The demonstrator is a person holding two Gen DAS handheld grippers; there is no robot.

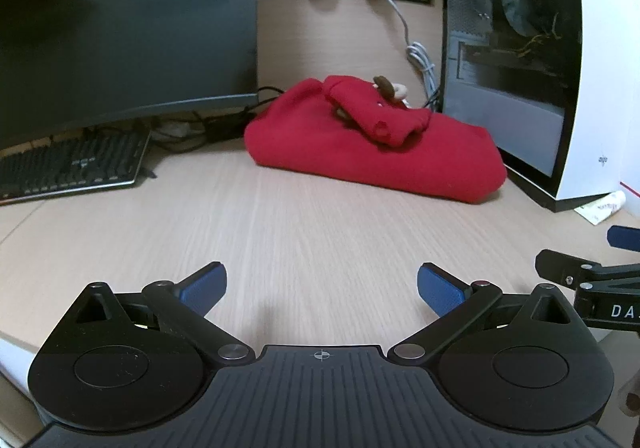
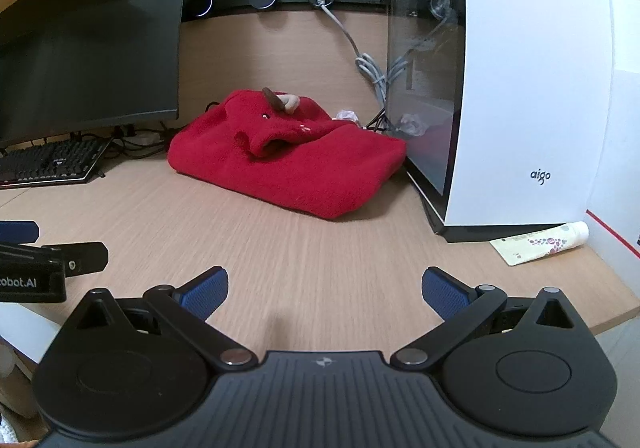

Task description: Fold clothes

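A red fleece garment (image 1: 372, 144) lies folded in a thick bundle at the back of the wooden desk, with a small brown and beige horn trim on top; it also shows in the right wrist view (image 2: 288, 160). My left gripper (image 1: 322, 286) is open and empty, low over the desk well short of the garment. My right gripper (image 2: 325, 290) is open and empty too, beside the left one. Each gripper's side shows at the edge of the other's view.
A dark monitor (image 1: 120, 24) and a keyboard (image 1: 72, 168) stand at the left. A white computer case (image 2: 520, 88) with a glass side stands at the right, close to the garment. A cream tube (image 2: 540, 244) lies by the case. Cables (image 1: 416, 52) hang behind.
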